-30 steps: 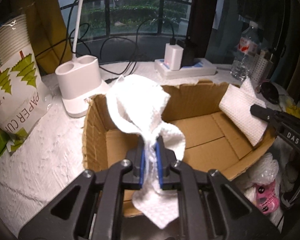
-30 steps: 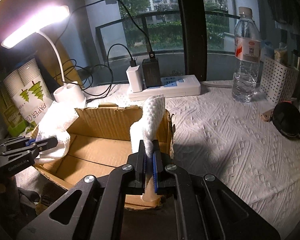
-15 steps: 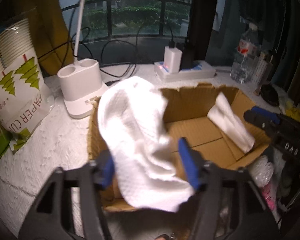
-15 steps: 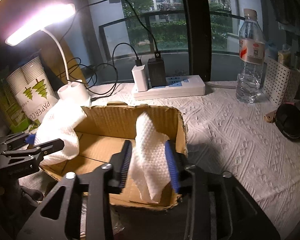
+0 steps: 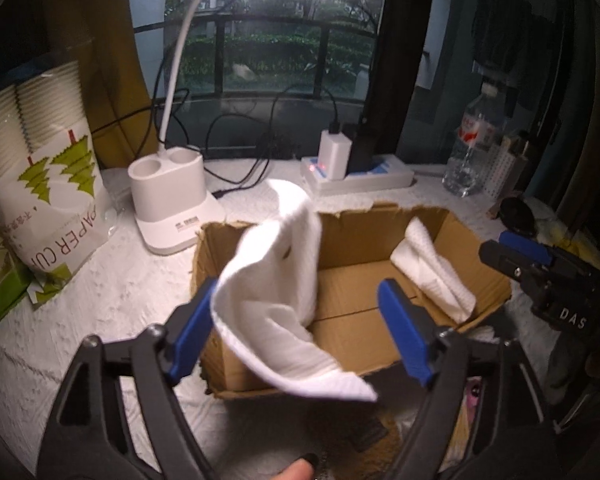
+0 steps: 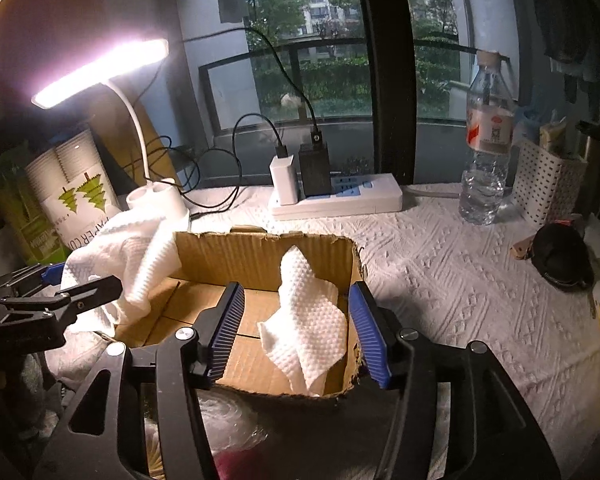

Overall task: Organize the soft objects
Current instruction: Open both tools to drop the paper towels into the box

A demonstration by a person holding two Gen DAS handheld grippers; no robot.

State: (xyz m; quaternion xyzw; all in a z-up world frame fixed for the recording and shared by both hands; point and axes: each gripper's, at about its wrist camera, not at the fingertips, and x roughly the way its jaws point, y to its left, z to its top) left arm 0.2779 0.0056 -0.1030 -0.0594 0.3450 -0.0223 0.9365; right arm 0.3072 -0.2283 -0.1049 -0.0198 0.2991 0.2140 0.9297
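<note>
An open cardboard box stands on the white-covered table. My left gripper hangs over its near left corner with its jaws opening. A large white cloth lies loose between them, draped over the box wall and brushing the left pad. My right gripper is over the near right corner, its jaws also opening. A smaller white cloth slumps against the box's right wall between the pads, which do not press on it. Each gripper shows in the other's view, the left gripper and the right gripper.
Behind the box stand a white lamp base, a bag of paper cups, a power strip with chargers and a water bottle. A black round object lies at the right. A plastic bag sits below the table edge.
Both grippers went from shut on their cloths to wide apart and rose a little. The released cloths have sagged into the box.
</note>
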